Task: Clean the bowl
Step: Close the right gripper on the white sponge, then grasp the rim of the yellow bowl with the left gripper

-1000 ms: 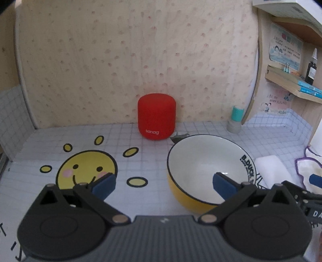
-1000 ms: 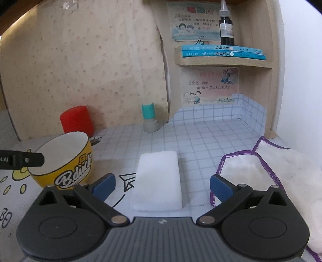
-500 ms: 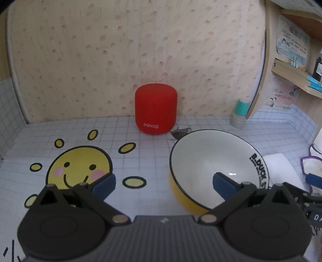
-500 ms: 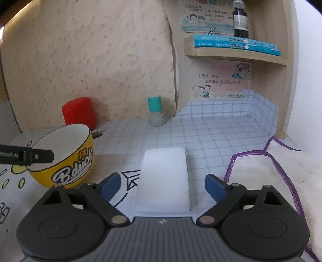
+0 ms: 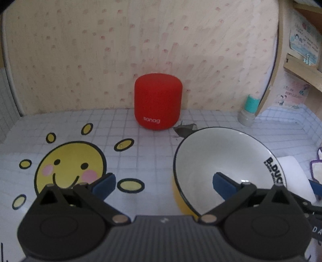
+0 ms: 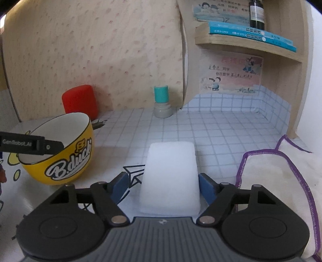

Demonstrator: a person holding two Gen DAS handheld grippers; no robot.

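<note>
Left view, from left to right: a sun drawing (image 5: 68, 163) printed on the checked desk (image 5: 128, 129), then a red speaker (image 5: 158, 104) at the back wall, upright. Right of it, nearer to the camera, the bowl (image 5: 217, 159), yellow outside, white inside, standing upright on the desk. Left tool (image 5: 164, 181) wide open, gripping nothing: left pad over the edge of the sun drawing, right pad in front of the white inside of the bowl, near rim of the bowl between the two pads. Contact with the bowl: cannot tell. Further right, a small bottle (image 5: 248, 110) with teal cap at the wall and a white sponge (image 5: 291, 175) just beside the bowl.

Right view, from left to right: one black finger of the left tool crossing the rim of the bowl (image 6: 66, 161), the speaker behind. Then the sponge (image 6: 171, 177) flat on the desk, between the blue pads of the right tool (image 6: 164, 186). Jaws closing on it; right pad at the edge of the sponge, left pad with a little gap, so no firm grip yet. Behind, the bottle (image 6: 162, 102). On the right, a cream cloth (image 6: 277, 181) with purple border, near the sponge but apart. Above, a wooden shelf (image 6: 241, 42) with blue books (image 6: 251, 32) and a dark bottle (image 6: 256, 12).
</note>
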